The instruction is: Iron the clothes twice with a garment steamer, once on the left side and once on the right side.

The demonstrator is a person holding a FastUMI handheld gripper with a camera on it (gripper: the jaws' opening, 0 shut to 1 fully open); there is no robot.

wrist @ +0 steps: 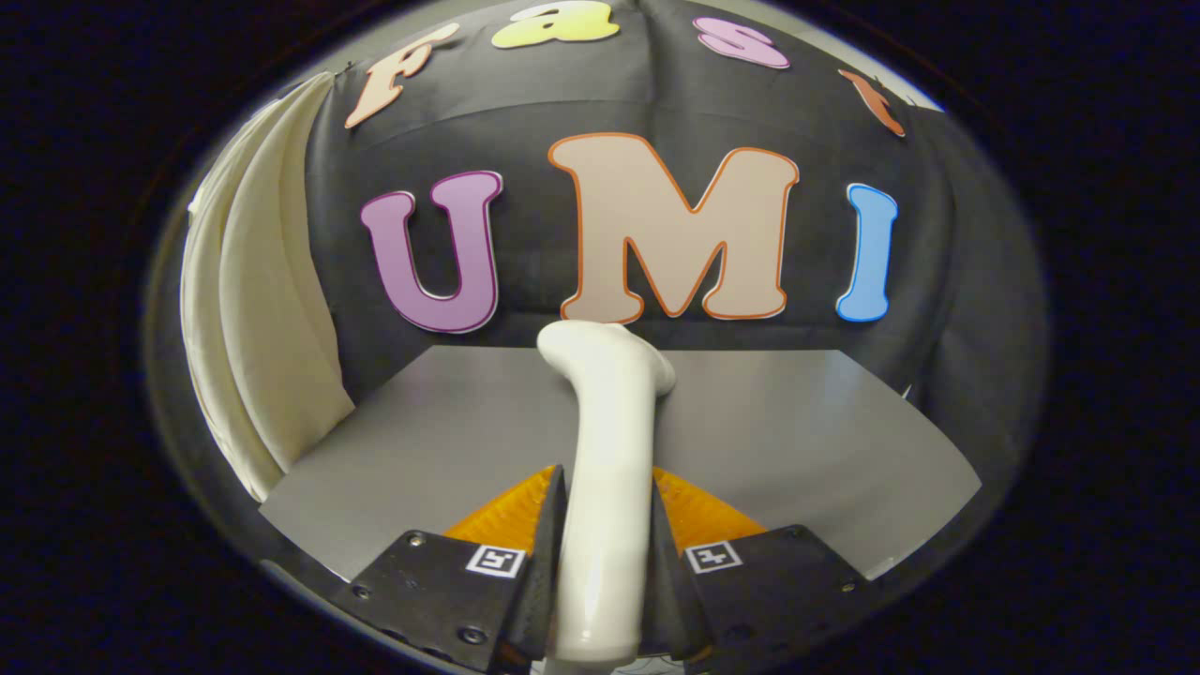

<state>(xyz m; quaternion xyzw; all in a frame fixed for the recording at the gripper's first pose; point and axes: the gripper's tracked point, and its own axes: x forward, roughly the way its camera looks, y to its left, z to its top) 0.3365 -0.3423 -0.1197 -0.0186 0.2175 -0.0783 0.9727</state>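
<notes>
1. So the surface here is a plain grey table (797,422), flat and matte, running back to the black cloth wall.
2. The top looks bare on both sides, with a soft sheen and nothing sitting loose on it.
3. The cream garment (272,375) hangs by the table's left edge. Its bottom hem comes down right at that edge, and I can't tell if it touches.
4. Over the middle, the gripper (607,534) has both fingers pressed on the white garment steamer (609,422). I can't tell if the steamer's head rests on the tabletop or sits above it.
</notes>
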